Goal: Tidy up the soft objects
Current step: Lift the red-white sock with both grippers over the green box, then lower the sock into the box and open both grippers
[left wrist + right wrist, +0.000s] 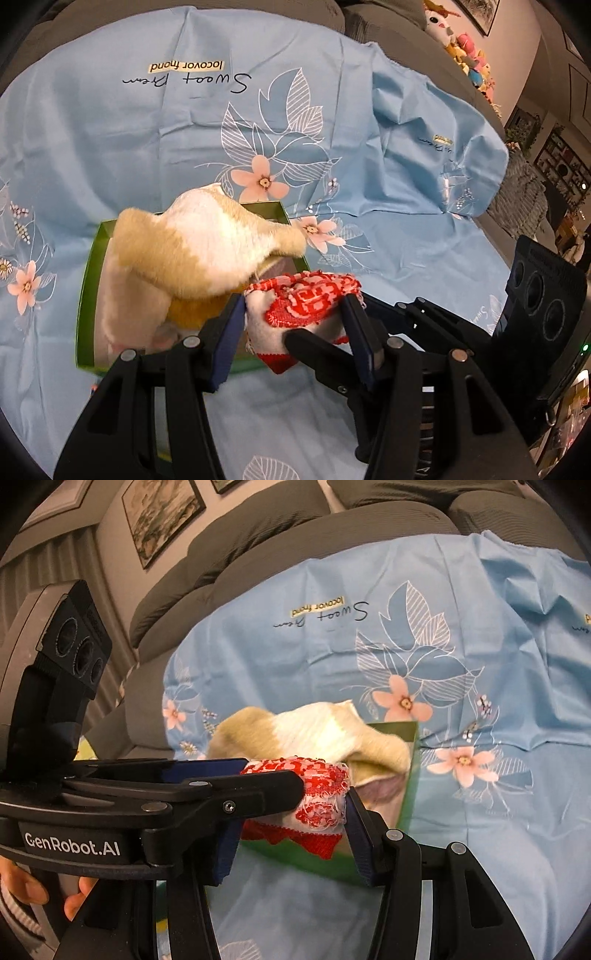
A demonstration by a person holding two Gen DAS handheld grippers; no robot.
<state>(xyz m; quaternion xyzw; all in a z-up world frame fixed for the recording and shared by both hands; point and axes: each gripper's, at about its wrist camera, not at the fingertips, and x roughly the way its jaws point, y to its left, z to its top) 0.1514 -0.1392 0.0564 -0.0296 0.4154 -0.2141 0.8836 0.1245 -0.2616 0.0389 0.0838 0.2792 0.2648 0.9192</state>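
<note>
Together we pinch the red-and-white sock (303,306) in both grippers, left (295,332) and right (291,834), its length spanning crosswise; the green box (85,280) holds a fluffy yellow-white sock (199,243).

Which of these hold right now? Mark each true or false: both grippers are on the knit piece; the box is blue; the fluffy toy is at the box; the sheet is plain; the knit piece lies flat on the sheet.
1. The left gripper and right gripper both clamp the red-and-white knit piece. True.
2. The box is blue. False: the green box sits on the blue sheet.
3. The yellow-and-white plush toy lies in the box and bulges over its rim. True.
4. The sheet is plain. False: it has printed pink flowers, leaves and lettering.
5. The knit piece lies flat on the sheet. False: it is held up between the pads, by the box's near corner.
</note>
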